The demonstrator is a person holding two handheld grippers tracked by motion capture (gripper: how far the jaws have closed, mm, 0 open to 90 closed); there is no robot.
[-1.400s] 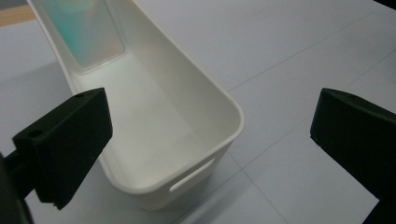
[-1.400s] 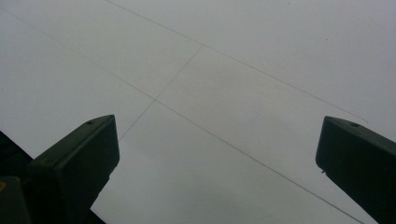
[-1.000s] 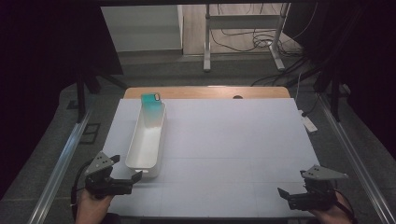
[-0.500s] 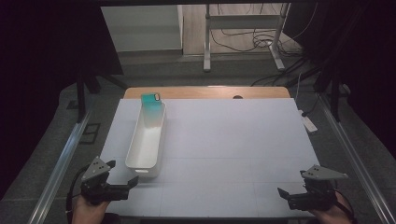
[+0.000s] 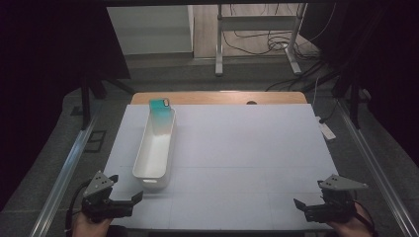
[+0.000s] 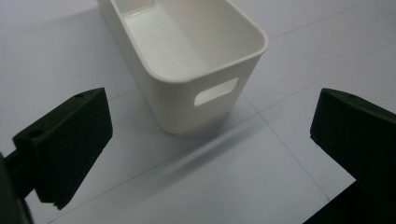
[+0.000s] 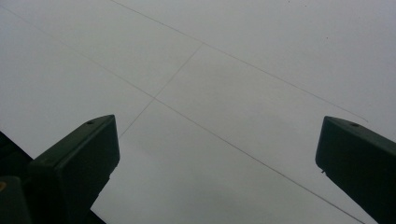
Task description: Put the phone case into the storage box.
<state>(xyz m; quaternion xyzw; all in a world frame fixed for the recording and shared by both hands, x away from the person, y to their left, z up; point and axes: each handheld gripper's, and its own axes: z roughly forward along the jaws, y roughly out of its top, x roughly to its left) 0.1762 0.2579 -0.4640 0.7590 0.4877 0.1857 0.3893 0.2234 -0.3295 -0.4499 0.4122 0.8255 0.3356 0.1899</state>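
Jaws of the left gripper [image 6: 210, 154] stand spread wide with nothing between them, pointed toward the near end of a long white bin [image 6: 187, 60] that lies just ahead, toward 1 o'clock from the gripper in the high view. In the left gripper view the bin's short end wall faces the camera, with a slot-shaped handle cut-out in it; the jaws are near the bin but do not touch it. Jaws of the right gripper [image 7: 215, 163] are likewise parted and hold nothing, hovering over bare white surface [image 7: 243, 70] crossed by thin seam lines.

In the high view the left gripper [image 5: 129, 200] sits at about 7 o'clock on the surface [image 5: 247, 148], the right gripper [image 5: 302, 206] at about 5 o'clock, well apart from each other. The bin [image 5: 155, 148] runs lengthwise from near the left gripper up toward 11 o'clock. At its far end a teal object [image 5: 159, 104] stands in or against the bin; which, I cannot tell. No writing or brand can be read anywhere.

A wooden edge [image 5: 217, 97] shows beyond the white surface. Behind it the room is dark, with metal frame legs [image 5: 218, 39] and loose cables [image 5: 257, 42] on the floor.
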